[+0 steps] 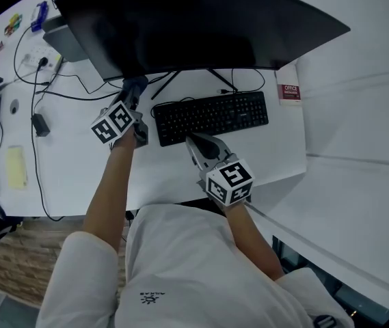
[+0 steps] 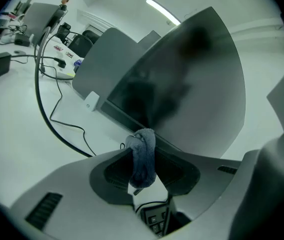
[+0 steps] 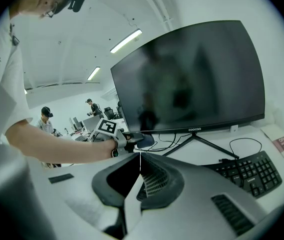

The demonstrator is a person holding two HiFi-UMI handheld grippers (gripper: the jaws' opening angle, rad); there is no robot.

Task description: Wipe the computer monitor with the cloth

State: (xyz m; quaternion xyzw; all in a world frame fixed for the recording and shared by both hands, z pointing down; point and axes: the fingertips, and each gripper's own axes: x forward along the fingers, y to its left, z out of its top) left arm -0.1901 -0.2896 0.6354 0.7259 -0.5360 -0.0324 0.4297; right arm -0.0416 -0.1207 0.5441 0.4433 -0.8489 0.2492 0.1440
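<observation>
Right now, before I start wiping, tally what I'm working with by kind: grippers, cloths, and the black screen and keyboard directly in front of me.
Grippers: 2 (left gripper shut on the cloth; right gripper shut, empty)
Cloths: 1
Monitors: 1 (monitor)
Keyboards: 1 (keyboard)
Total: 5

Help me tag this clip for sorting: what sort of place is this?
Likely an open-plan office: a monitor and keyboard on a white desk, ceiling strip lights, other people behind.
</observation>
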